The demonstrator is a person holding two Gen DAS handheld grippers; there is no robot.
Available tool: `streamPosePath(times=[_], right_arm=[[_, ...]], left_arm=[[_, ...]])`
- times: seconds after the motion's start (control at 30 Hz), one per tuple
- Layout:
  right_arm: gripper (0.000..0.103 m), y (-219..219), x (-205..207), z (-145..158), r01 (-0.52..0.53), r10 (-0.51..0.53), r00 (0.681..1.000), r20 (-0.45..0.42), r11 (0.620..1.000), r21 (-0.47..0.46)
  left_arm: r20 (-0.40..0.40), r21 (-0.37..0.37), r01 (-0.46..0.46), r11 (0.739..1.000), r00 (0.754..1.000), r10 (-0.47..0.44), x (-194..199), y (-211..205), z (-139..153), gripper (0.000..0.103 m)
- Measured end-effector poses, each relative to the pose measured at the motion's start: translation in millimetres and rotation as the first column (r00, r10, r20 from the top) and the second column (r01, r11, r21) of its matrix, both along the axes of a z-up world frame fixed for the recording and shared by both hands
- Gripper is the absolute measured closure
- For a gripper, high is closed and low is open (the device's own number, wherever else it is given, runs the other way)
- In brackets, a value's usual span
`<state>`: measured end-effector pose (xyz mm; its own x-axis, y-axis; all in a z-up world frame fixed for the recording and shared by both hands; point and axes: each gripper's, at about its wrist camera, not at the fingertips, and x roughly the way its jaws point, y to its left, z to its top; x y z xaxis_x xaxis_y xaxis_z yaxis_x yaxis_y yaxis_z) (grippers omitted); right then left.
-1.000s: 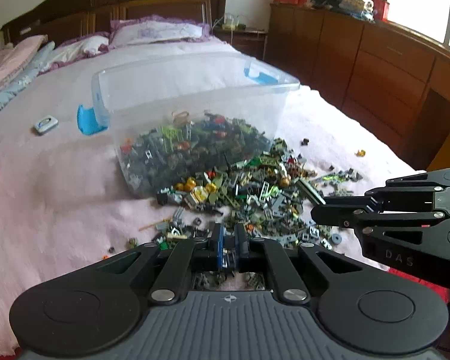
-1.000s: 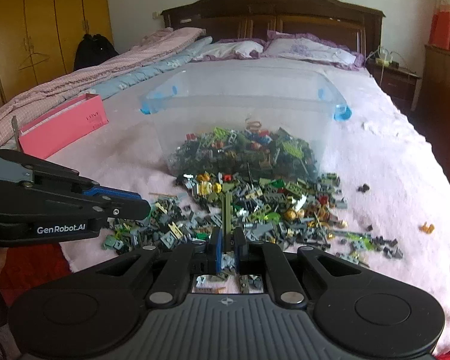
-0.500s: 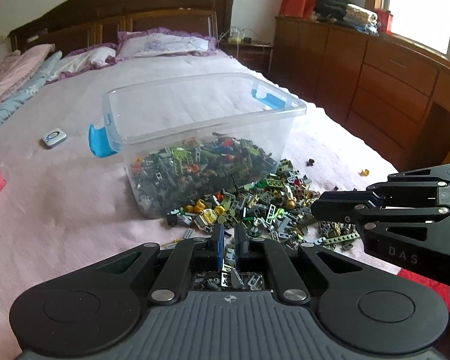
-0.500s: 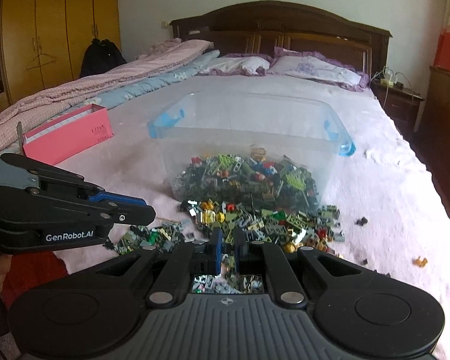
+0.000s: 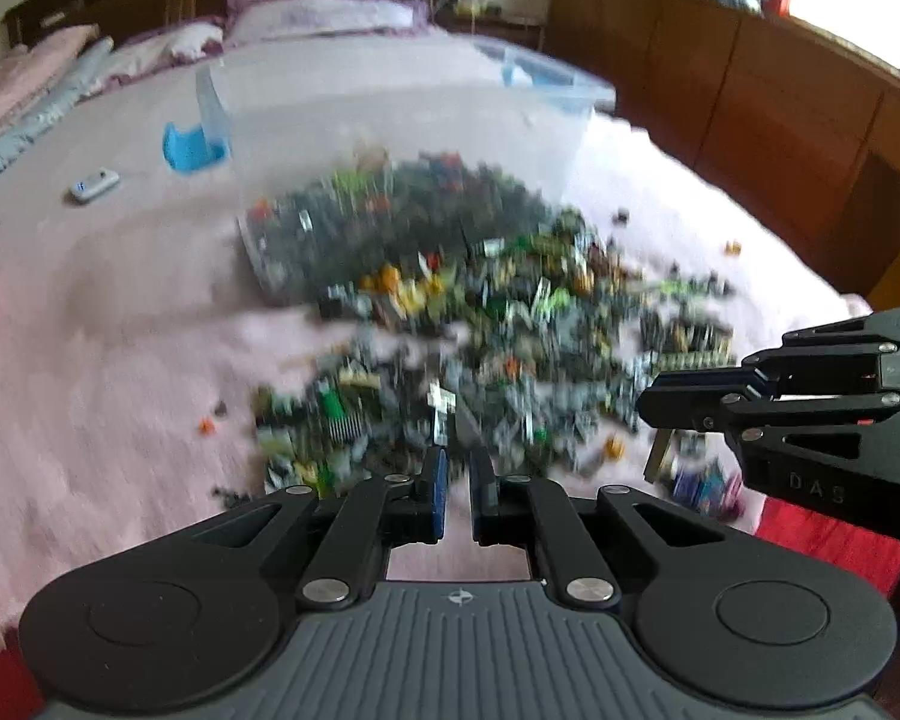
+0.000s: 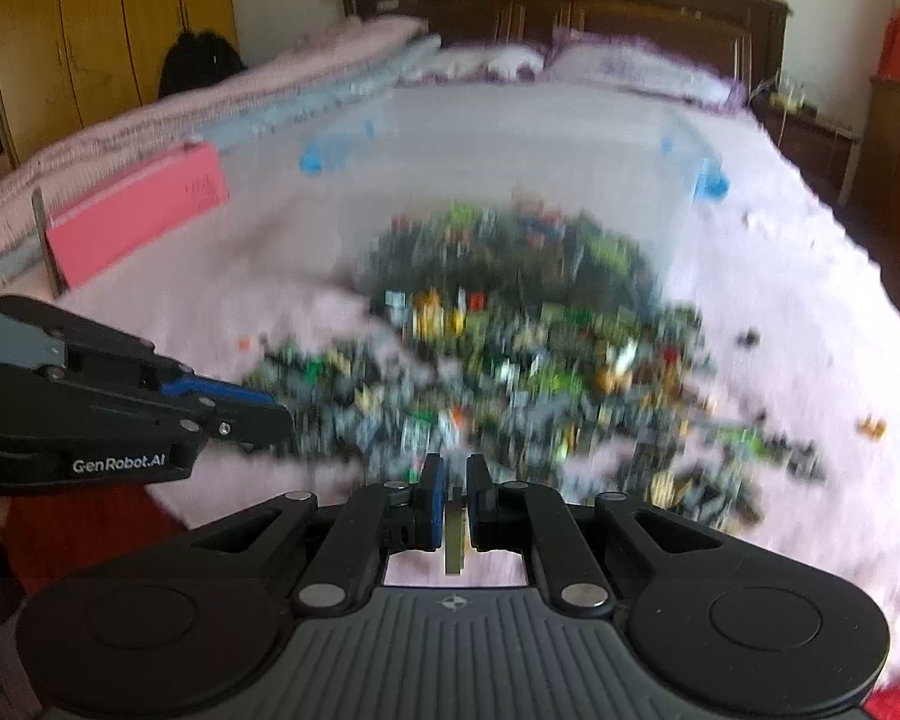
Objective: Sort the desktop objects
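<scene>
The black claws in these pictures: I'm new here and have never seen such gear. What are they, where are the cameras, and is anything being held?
They are hand-held tools, not robot arms: a person holds one two-finger gripper in each hand. Each gripper carries a wide-angle camera that looks along its fingers, so one picture is from the left gripper and the other from the right gripper. Both pictures are motion-blurred. On the bed lies a pile of small toy bricks, spread in front of a clear plastic bin with more inside. The right gripper pinches a thin olive piece. The left gripper's fingers are nearly together, with nothing visible between them.
</scene>
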<state>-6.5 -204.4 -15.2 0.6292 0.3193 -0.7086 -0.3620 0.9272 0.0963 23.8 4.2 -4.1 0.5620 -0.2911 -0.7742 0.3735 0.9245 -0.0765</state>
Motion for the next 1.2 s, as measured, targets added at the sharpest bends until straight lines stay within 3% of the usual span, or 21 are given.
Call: streamPosePath(times=[0.27,0.47,0.67,0.8,0.93,1.07,1.2], right_arm=[[0.091,-4.4,-3.0,-21.9,0.018,-0.017,0.998,-0.068,1.000,0.013],[0.085,-3.7,-3.4,-29.0,0.026,-0.027,0.996,-0.079,1.000,-0.006],[0.085,-5.5,1.8,-33.4,0.029,-0.030,0.995,-0.091,1.000,-0.012],[0.080,-4.7,8.4,-39.7,0.039,-0.039,0.994,-0.107,0.999,-0.002],[0.081,-4.5,14.0,-46.3,0.045,-0.043,0.991,-0.128,0.999,0.013],[0.088,-1.0,11.9,-47.6,0.030,-0.030,0.993,-0.113,1.000,-0.004],[0.088,-1.5,11.5,-48.2,0.032,-0.032,0.993,-0.113,0.999,0.000]], left_arm=[[-0.059,0.007,0.006,1.000,0.998,-0.005,-2.6,2.4,-18.0,0.092],[-0.069,0.020,0.005,1.000,0.998,-0.003,-2.5,1.8,-21.9,0.078],[-0.065,0.028,-0.013,1.000,0.998,0.015,-1.1,2.4,-23.9,0.073],[-0.061,0.034,-0.025,0.999,0.998,0.027,-0.2,2.8,-25.2,0.071],[-0.054,0.038,-0.046,0.998,0.997,0.048,3.8,5.9,-26.3,0.071],[-0.051,0.022,-0.058,0.998,0.997,0.059,7.5,7.7,-25.7,0.073],[0.018,0.027,-0.003,1.000,1.000,0.003,1.1,-2.4,-16.4,0.073]])
